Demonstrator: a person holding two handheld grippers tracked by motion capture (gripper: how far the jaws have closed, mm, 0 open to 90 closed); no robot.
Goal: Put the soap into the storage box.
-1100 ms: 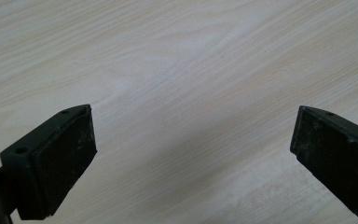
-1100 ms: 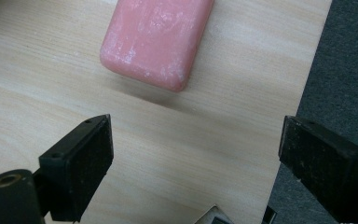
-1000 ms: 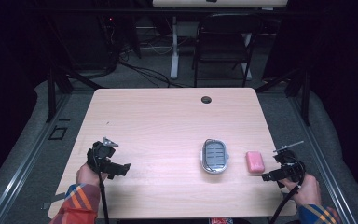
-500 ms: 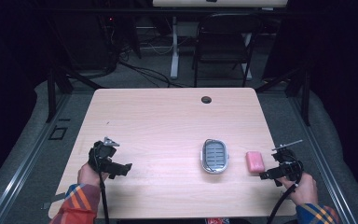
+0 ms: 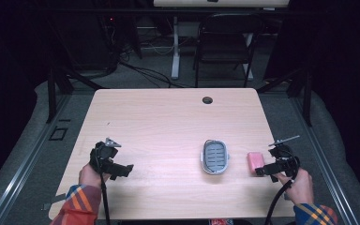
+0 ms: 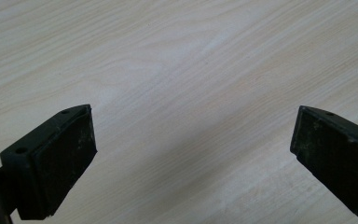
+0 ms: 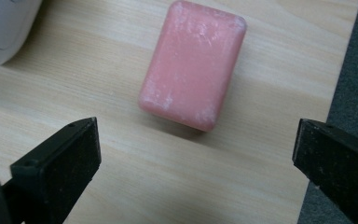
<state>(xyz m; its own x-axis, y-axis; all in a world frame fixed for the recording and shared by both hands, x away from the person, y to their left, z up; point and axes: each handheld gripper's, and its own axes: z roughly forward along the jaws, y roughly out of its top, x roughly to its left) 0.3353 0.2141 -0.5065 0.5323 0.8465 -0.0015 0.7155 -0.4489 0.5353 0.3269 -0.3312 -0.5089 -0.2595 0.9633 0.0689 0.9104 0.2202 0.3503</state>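
Observation:
A pink bar of soap (image 5: 255,161) (image 7: 193,63) lies flat on the wooden table (image 5: 168,122) near its right edge. A grey oval soap dish (image 5: 214,156) (image 7: 0,28) stands just left of it, with nothing in it. My right gripper (image 5: 262,169) (image 7: 196,163) sits just short of the soap. Its jaws have just been opening and now stand wide, with only bare table between the pads. My left gripper (image 5: 122,169) (image 6: 193,158) rests at the table's front left. It is open over bare wood.
The table's right edge runs close beside the soap, with grey floor (image 7: 354,70) beyond it. A dark cable hole (image 5: 207,100) sits near the far edge. A black chair (image 5: 225,42) stands behind the table.
My right gripper has edged slightly toward the pink soap. The left hand, the soap and the dish have stayed where they were.

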